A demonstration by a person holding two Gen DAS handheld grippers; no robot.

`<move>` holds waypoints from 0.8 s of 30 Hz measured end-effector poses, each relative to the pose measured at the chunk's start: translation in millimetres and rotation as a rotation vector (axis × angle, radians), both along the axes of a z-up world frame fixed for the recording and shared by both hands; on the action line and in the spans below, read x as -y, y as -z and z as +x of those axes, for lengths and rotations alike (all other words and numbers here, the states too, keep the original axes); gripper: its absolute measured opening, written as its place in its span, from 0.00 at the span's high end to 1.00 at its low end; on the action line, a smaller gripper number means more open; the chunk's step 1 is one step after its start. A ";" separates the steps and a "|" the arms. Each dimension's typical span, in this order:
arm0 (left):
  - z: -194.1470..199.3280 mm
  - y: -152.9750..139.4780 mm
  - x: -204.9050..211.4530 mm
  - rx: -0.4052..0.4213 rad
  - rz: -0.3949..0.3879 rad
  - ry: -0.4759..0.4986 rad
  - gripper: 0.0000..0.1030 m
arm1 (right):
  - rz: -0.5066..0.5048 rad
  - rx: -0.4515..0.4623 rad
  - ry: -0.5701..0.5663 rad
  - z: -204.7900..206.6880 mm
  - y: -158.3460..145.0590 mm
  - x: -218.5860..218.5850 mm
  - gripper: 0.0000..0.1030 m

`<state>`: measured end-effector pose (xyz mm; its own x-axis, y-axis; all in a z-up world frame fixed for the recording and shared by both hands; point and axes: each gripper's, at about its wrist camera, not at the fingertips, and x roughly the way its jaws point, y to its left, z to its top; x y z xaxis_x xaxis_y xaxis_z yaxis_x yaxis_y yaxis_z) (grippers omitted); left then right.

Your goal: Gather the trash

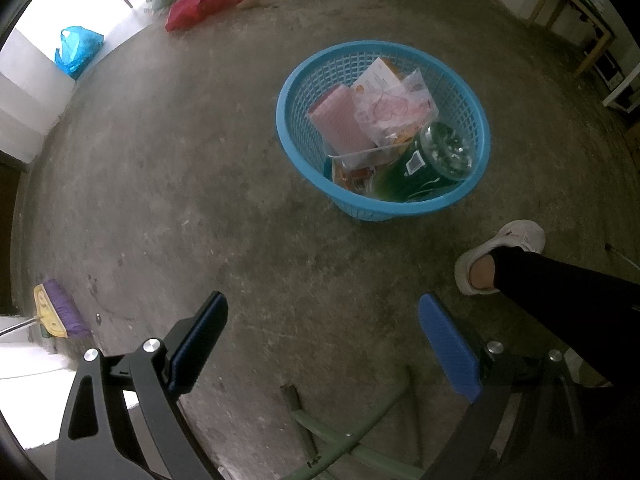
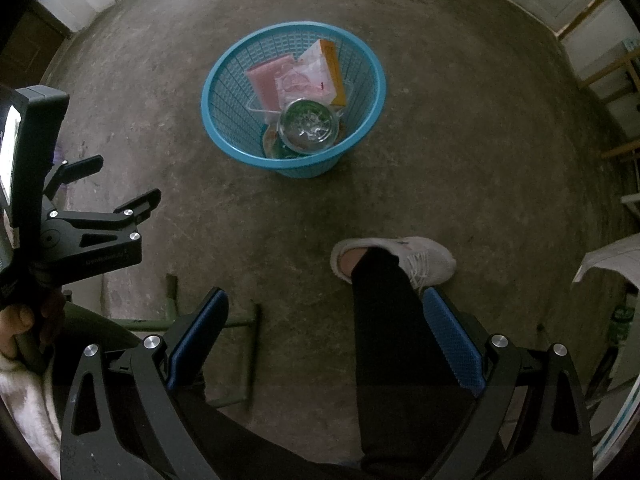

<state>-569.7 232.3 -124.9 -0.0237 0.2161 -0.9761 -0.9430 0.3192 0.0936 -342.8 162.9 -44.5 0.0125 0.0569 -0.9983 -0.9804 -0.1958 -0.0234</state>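
A blue plastic basket [image 1: 288, 120] [image 2: 212, 108] stands on the concrete floor. It holds a pink packet [image 1: 340, 120] [image 2: 262, 82], clear wrappers [image 1: 394, 108], an orange box [image 2: 332, 64] and a green bottle [image 1: 432, 160] [image 2: 306, 124] lying bottom-up. My left gripper [image 1: 322, 312] hangs open well short of the basket, with nothing between its blue pads. My right gripper [image 2: 326, 312] is open too, held high over a person's black-clad leg. The left gripper [image 2: 120, 184] also shows at the left of the right wrist view, open, held by a hand [image 2: 24, 324].
A person's white shoe [image 1: 504, 252] [image 2: 416, 260] rests on the floor near the basket. A green metal frame [image 1: 340, 440] [image 2: 240, 324] lies below the grippers. A purple broom [image 1: 60, 308] lies at left. Red [image 1: 200, 4] and blue [image 1: 76, 50] bags sit by the far wall.
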 end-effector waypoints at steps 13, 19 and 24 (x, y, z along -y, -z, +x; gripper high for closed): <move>-1.3 0.2 -1.8 0.001 -0.004 -0.001 0.09 | 0.000 0.001 0.000 -0.3 -0.2 1.2 0.09; -1.6 0.2 -2.6 0.001 -0.005 0.000 0.09 | 0.001 0.001 0.001 -0.7 -0.1 -0.1 0.09; -1.8 0.1 -3.1 0.001 -0.005 0.000 0.09 | 0.000 0.000 0.001 -0.7 -0.1 -0.2 0.09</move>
